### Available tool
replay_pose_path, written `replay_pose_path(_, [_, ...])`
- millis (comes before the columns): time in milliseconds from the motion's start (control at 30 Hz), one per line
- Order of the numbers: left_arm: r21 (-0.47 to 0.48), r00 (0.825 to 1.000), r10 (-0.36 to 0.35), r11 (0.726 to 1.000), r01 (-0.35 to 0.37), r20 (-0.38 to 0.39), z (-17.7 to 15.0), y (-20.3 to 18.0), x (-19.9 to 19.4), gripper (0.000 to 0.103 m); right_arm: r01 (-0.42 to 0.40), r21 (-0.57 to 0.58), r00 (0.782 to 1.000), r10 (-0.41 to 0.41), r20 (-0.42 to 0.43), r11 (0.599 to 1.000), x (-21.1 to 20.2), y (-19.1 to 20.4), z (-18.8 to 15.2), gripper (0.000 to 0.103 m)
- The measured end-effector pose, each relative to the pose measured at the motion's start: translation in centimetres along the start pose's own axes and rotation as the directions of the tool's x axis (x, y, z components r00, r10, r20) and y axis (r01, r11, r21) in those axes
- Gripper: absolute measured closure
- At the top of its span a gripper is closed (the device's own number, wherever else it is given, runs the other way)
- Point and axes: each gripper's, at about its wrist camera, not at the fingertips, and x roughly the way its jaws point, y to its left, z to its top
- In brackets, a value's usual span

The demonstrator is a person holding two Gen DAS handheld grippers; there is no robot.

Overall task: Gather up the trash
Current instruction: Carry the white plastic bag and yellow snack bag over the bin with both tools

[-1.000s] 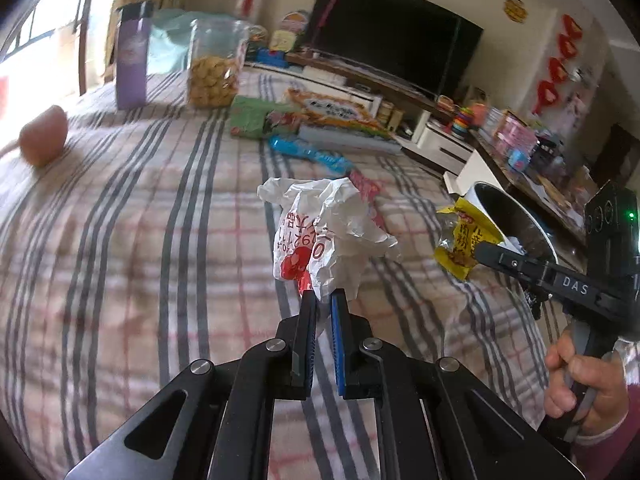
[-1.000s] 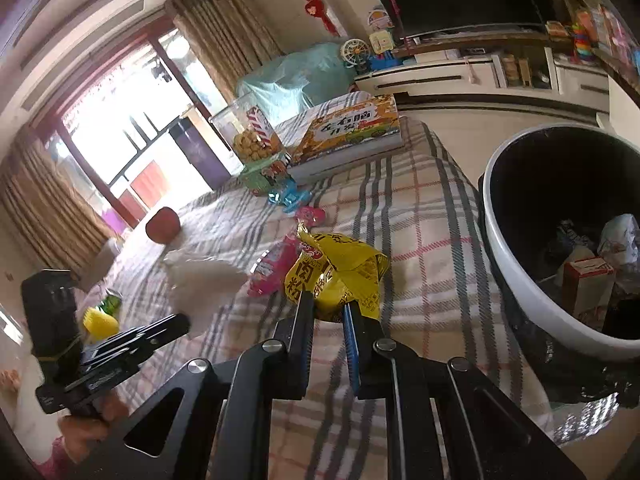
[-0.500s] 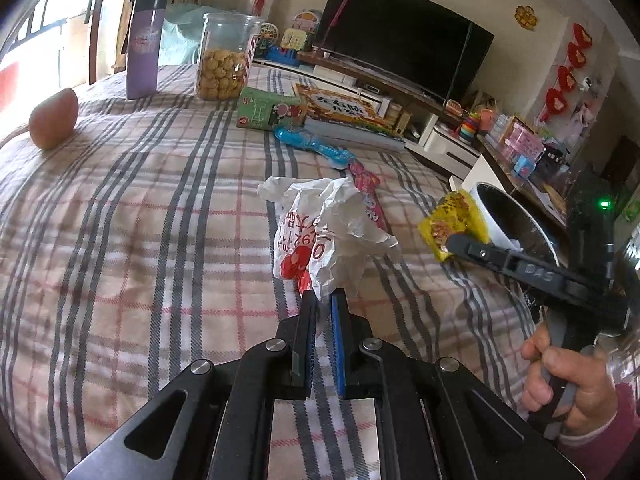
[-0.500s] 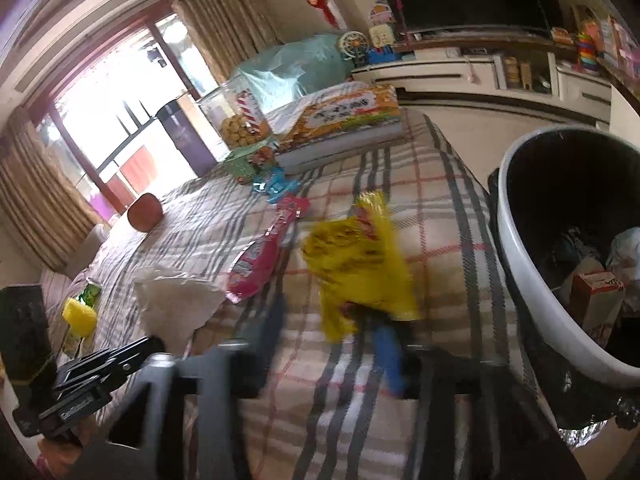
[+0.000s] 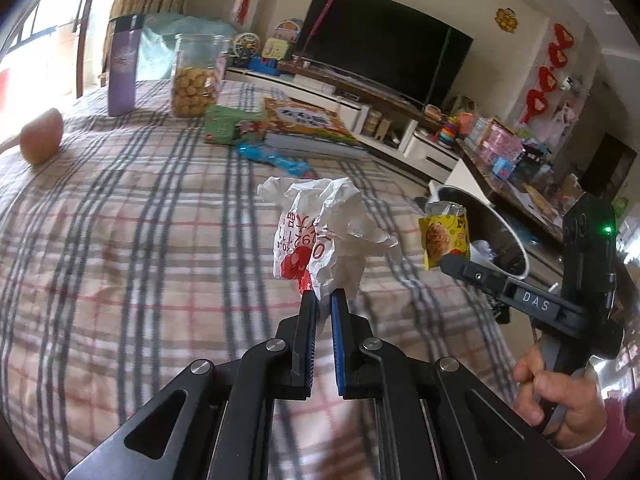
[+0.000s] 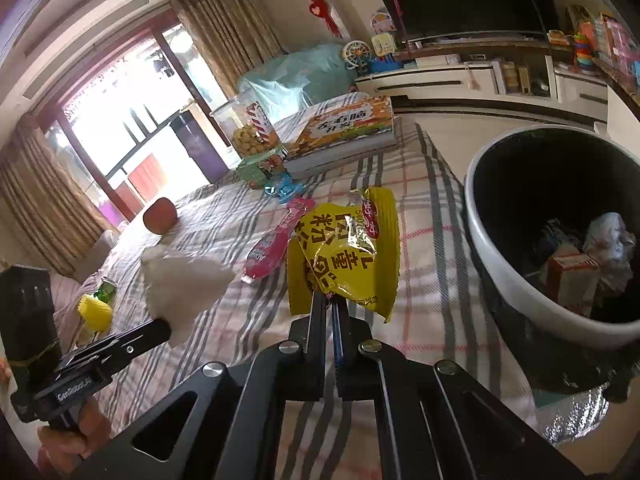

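Right wrist: my right tongs (image 6: 325, 305) pinch the light, crinkly yellow wrapper (image 6: 344, 256) at its bottom edge; left tongs (image 5: 323, 298) clamp the soft white bag (image 5: 320, 236).

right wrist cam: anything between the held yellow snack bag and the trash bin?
Nothing. In the right wrist view only bare plaid tablecloth lies between the yellow snack bag, clamped in the right gripper, and the trash bin.
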Motion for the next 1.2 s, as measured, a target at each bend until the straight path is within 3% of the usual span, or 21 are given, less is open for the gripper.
replay_pose_path(367, [0.073, 0.998, -0.061, 0.995, 0.061, -0.01, 0.4, -4.3, 0.9, 0.097, -0.005, 0.01, 0.999, 0.005, 0.04, 1.0, -3.7, -0.9, -0.4, 0.1])
replay_pose_path(700, [0.146, 0.993, -0.11, 0.983, 0.115, -0.04, 2.0, -7.9, 4.4, 0.097, 0.05, 0.055, 0.994, -0.055, 0.09, 0.997, -7.0, -4.4, 0.2, 0.1])
replay_pose_path(1200, [0.21, 0.992, -0.113, 0.97, 0.124, -0.063, 3.3, -12.0, 7.5, 0.097, 0.106, 0.104, 0.986, -0.118, 0.115, 0.989, -9.0, -8.1, 1.0, 0.1])
